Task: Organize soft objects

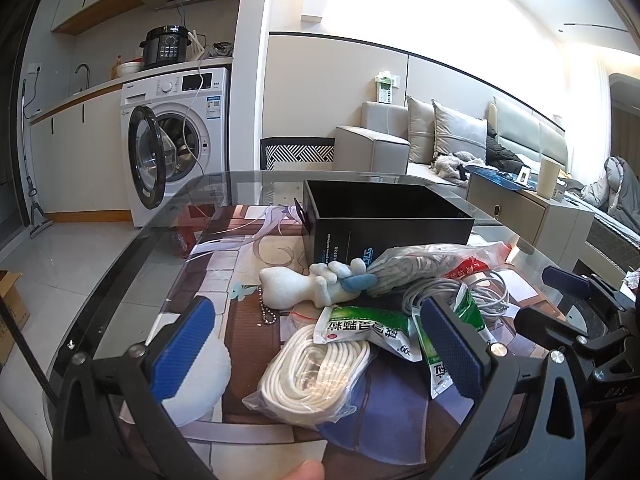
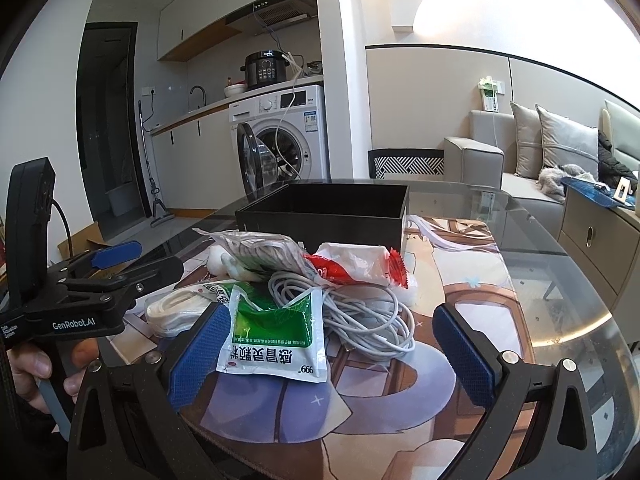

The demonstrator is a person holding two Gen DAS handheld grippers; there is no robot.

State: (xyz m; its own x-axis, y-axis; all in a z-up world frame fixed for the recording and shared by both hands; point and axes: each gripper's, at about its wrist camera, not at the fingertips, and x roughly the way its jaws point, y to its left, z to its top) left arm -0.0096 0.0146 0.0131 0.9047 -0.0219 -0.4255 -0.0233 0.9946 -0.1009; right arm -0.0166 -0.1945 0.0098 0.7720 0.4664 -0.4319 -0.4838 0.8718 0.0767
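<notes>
Above pile (image 1: 360, 312), left gripper (image 1: 320, 344), right gripper (image 2: 332, 352) wide, empty.

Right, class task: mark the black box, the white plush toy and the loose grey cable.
black box (image 2: 320, 222): right wrist view, on its front wall.
white plush toy (image 1: 286, 286): left wrist view, on its rounded body.
loose grey cable (image 2: 372, 320): right wrist view, on the tangled loops.

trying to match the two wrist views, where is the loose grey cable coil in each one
Left wrist view: the grey cable coil lies right of centre, behind the green sachets, just past the left tool's right pad.
Right wrist view: the coil sits at centre, right of the green sachet, between the right tool's pads.
Shared landmark: the open black box stands behind the pile in both.
</notes>
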